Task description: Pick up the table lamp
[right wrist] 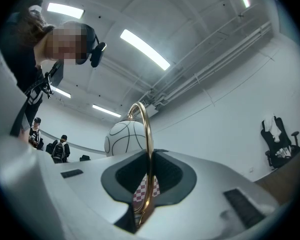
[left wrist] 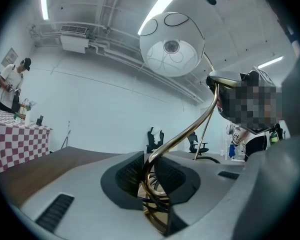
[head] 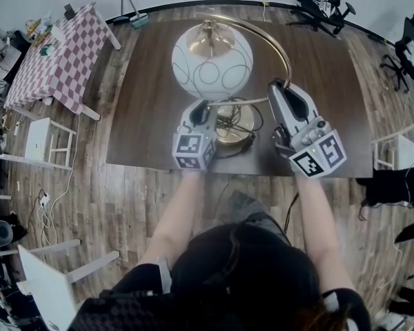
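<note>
The table lamp [head: 214,64] is seen standing on the dark table [head: 331,116], its white globe [left wrist: 171,46] hung from a curved brass stem [left wrist: 195,124]. The stem is clamped near the base by the left gripper [head: 201,110] and further along the arc by the right gripper [head: 279,88].

On the dark table [head: 331,102], the table lamp [head: 212,61] stands between both tools. Its white globe is just ahead of the left tool [head: 202,106], and its brass arc meets the right tool [head: 279,87] at the tip.
</note>
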`<state>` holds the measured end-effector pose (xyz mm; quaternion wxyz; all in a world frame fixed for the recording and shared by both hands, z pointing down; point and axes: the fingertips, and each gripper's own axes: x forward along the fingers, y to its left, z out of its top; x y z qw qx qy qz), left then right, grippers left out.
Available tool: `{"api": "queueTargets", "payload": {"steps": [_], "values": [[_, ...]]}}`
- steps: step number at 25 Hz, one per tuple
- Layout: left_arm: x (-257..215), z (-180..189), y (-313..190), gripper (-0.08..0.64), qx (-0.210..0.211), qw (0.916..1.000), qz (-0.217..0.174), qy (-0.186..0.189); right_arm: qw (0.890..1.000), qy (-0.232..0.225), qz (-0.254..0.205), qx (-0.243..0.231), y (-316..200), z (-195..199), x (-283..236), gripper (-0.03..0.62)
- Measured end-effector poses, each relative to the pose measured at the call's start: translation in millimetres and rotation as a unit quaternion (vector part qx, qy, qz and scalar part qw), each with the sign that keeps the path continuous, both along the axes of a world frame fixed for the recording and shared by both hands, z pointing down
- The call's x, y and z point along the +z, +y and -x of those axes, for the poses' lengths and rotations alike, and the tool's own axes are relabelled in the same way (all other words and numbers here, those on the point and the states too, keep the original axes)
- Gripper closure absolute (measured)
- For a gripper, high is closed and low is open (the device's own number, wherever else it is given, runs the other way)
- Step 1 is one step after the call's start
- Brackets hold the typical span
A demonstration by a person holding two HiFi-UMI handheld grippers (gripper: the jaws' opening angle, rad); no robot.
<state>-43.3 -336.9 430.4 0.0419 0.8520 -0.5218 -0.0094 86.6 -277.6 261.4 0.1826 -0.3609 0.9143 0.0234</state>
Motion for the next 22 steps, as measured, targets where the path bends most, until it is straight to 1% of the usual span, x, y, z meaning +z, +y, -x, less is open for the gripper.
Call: {"api": "queueTargets", "payload": {"steps": [13, 22], "values": [[-2.4, 6.3, 2.0, 0.486, -0.004, 1.0, -0.006, -0.006, 1.0, -0.002, -0.007, -0.005, 4.5, 5.9, -6.6, 0.555], [-20.3, 12.9, 3.1, 0.486, -0.007, 0.9998, -0.017, -0.003, 1.0, -0.002, -0.017, -0.006, 7.9, 13.2, -19.2, 0.555]]}}
